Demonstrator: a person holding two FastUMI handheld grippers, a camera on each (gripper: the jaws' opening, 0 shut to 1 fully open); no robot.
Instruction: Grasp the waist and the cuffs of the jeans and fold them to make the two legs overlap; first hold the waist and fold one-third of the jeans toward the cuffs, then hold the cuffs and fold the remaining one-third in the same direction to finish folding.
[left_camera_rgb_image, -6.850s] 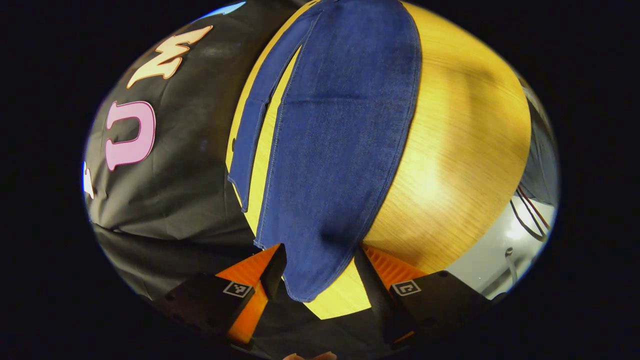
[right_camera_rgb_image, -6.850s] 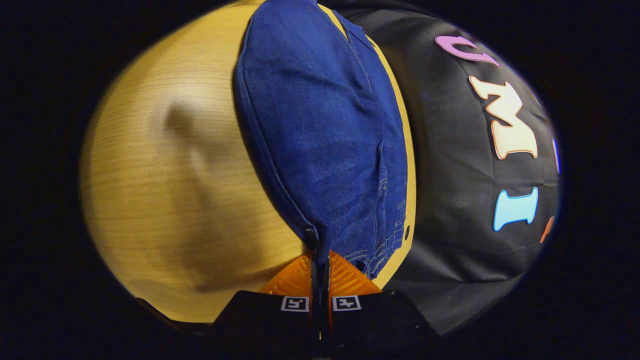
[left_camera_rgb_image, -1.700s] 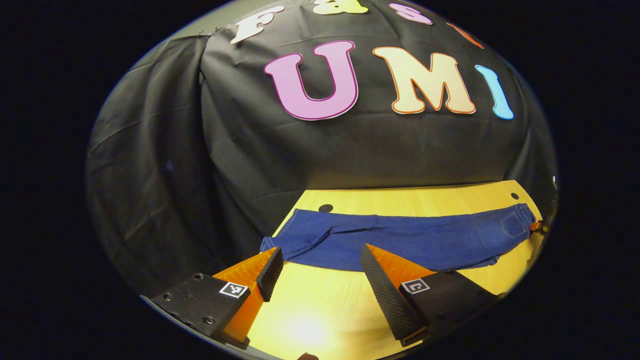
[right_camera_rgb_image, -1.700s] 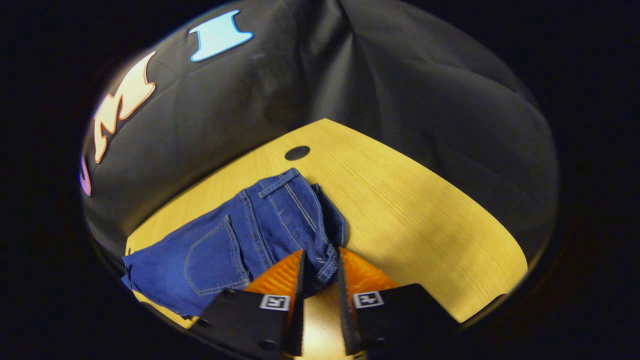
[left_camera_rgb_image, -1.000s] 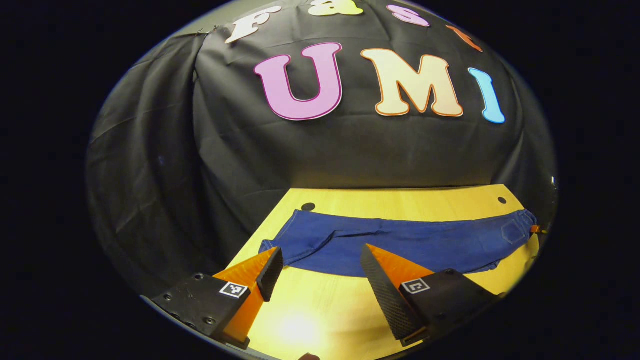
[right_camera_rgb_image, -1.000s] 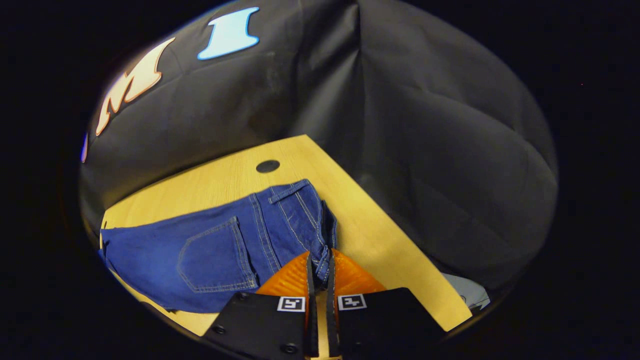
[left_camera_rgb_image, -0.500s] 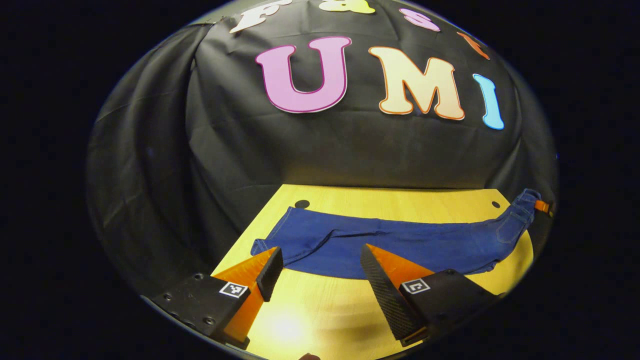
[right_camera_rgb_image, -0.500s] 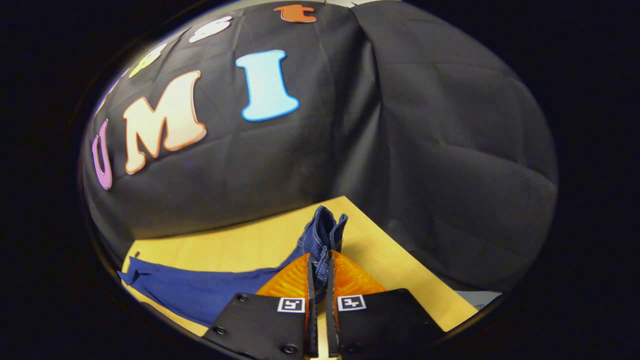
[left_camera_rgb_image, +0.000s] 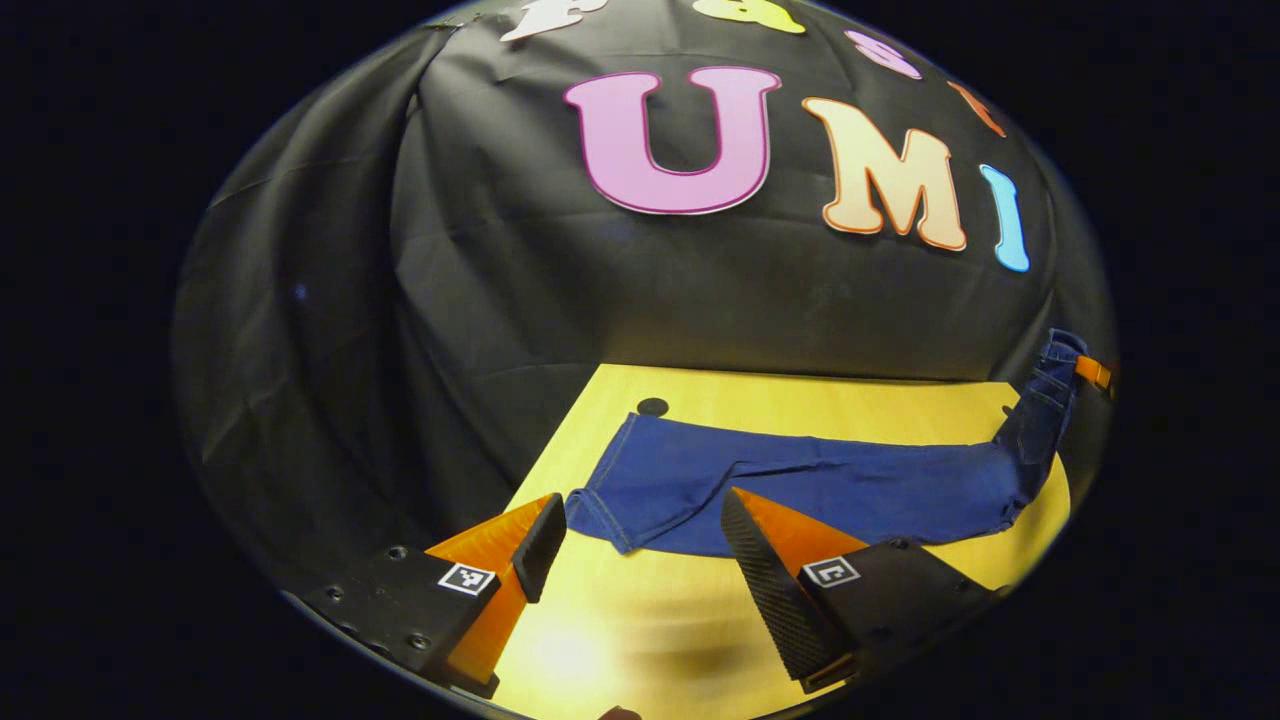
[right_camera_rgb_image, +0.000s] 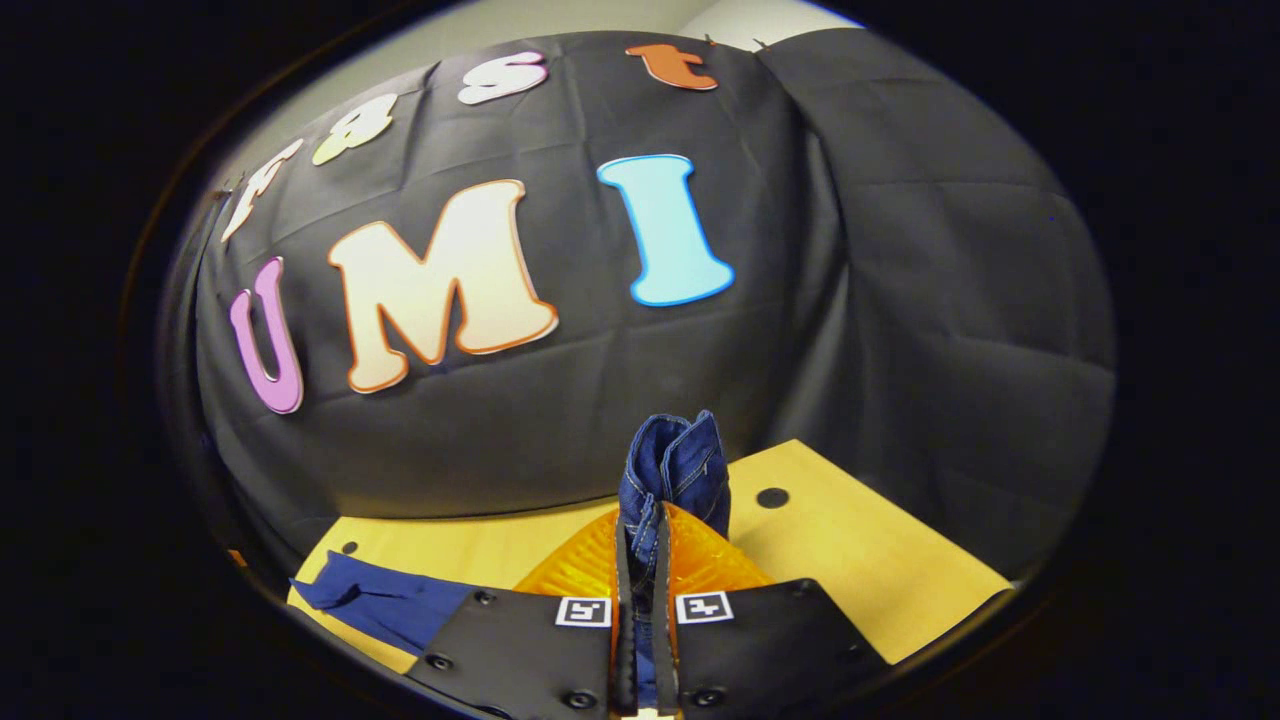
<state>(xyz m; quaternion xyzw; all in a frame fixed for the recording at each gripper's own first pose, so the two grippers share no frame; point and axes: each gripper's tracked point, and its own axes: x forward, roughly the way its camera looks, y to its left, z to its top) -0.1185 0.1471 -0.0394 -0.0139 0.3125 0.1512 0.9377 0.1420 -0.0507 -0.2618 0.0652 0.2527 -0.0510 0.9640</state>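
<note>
1. The jeans, dark blue denim with pale stitched seams, lie flat in a long band across the far half of the table in the left gripper view, legs stacked one over the other.
2. The cuffs sit at lower centre of that view, their hemmed edge squared off and flat on the wood.
3. The left gripper hangs low in the frame, jaws spread wide and holding nothing; its ribbed pads frame the cuff end.
4. At the right edge of the same view the waist rises off the table, pulled upward toward the right gripper, seen small and far off.
5. In the right gripper view, the right gripper is clenched on the waist, both fingers pressing the thick denim, which bunches into a rounded tuft above the tips at lower centre.
6. The table is smooth, pale yellow wood grain with small round dark holes near its back edge.
7. Creased black cloth forms the backdrop.
</note>
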